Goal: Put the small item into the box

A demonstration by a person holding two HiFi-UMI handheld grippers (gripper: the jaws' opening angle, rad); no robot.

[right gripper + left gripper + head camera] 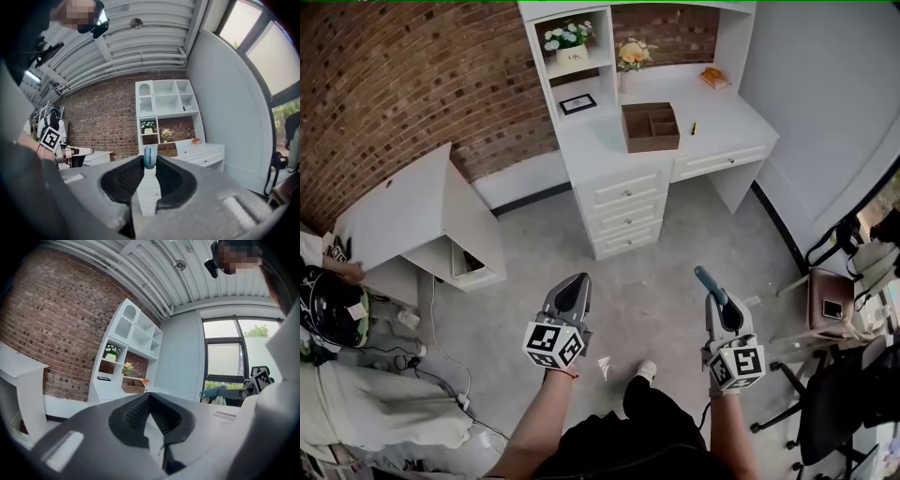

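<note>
The small blue rounded oblong item (705, 277) is off the white desk surface (727, 117) entirely. It is pinched at the tips of the right gripper (714, 291), whose jaws stand a little apart with the piece clamped between them. In the right gripper view the item (149, 157) shows edge-on between the pads, and in the head view its long axis runs forward along the jaws and sticks out past them. The left gripper (575, 283) is held level beside it with its jaws pressed together on nothing (149, 397). Both are held over the grey floor, well apart from the desk. The open brown wooden box with inner dividers (651, 127) sits on that surface straight ahead, slightly to the left of the right gripper's line, so the loaded right hand has to carry the item forward across the floor to it. The box's compartments look bare from here, though it is too far off to be sure. A small yellow object (694, 127) lies just beside the box on its right.
</note>
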